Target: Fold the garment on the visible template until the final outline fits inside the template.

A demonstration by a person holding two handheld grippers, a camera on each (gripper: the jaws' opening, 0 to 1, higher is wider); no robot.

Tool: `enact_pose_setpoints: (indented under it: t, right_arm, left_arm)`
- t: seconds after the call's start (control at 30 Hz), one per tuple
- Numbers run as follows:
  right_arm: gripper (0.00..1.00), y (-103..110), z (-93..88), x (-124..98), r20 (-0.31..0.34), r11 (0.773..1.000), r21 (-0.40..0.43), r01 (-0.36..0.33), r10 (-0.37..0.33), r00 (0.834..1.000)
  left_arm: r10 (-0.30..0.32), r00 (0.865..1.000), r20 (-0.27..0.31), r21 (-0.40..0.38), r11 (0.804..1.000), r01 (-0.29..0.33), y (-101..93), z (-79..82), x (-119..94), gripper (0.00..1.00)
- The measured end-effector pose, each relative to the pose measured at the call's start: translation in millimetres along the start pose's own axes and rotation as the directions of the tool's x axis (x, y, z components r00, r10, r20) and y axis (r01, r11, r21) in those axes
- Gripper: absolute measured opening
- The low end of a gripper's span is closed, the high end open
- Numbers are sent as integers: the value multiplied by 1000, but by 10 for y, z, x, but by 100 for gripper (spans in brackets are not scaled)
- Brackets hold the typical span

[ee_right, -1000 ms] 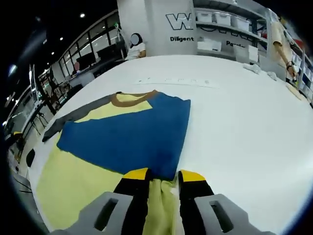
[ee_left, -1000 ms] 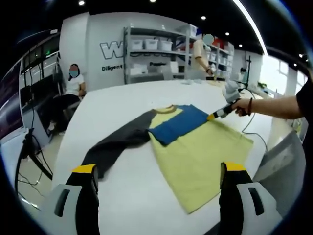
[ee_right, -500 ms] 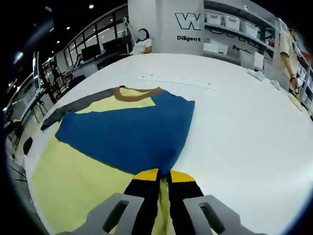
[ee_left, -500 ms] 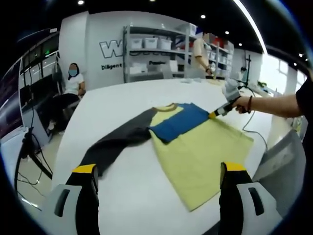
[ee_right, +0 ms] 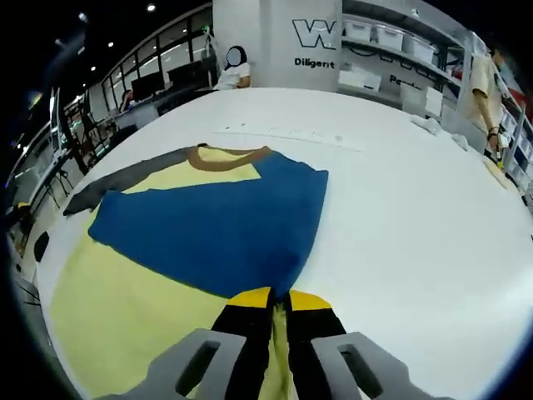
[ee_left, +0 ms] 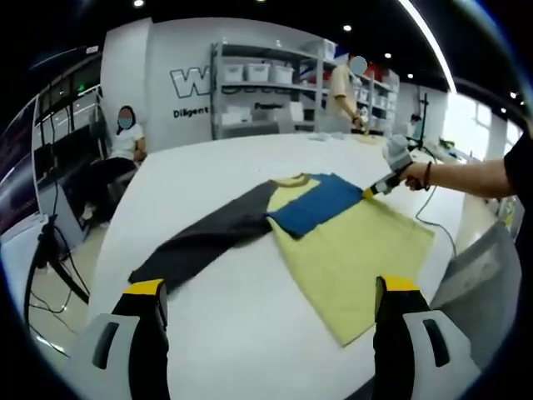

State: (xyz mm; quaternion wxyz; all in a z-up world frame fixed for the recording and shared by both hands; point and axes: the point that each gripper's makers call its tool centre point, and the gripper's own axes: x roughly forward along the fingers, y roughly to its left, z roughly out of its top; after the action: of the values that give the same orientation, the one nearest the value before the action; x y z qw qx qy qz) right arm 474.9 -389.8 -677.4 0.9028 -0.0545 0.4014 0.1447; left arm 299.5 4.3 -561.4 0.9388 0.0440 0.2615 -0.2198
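Where the right gripper [ee_right: 270, 302] sits nearest, its jaws are pinched on the garment [ee_right: 150, 283] at the edge of the blue sleeve [ee_right: 208, 229], already laid across the yellow body. Left gripper [ee_left: 271, 292]: spread wide, holding nothing, above the white table [ee_left: 208, 333]. Beyond: dark sleeve [ee_left: 204, 237] unfolded, flat. Judged early stage; that sleeve and body folds remain. No template outline discernible.

The garment [ee_left: 333, 233] is spread on the table [ee_left: 208, 167], one sleeve [ee_right: 208, 229] folded across its body, the other sleeve [ee_left: 200, 242] stretched beside it.
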Motion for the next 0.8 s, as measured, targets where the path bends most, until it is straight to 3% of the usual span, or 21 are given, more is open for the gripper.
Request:
enact_pose_setpoints:
  t: [0.33, 0.57, 0.67, 0.8]
  right_arm:
    - [0, -232, -47, -42, -11, 999, 6, 41, -41, 999]
    - [0, -263, -59, -52, -16, 999, 13, 45, -45, 999]
    - [0, -269, -61, -53, -15, 999, 27, 45, -45, 999]
    - [8, -336, -66, -60, 0, 994, 103, 45, -45, 999]
  left_arm:
    - [4, 1000, -5, 0, 1000, -4, 16, -15, -8, 99]
    - [3, 1000, -11, 1, 1000, -3, 14, -20, -1, 99]
    - [4, 1000, -13, 3, 1000, -4, 17, -23, 0, 99]
    - [5, 1000, -15, 0, 1000, -5, 19, -27, -2, 99]
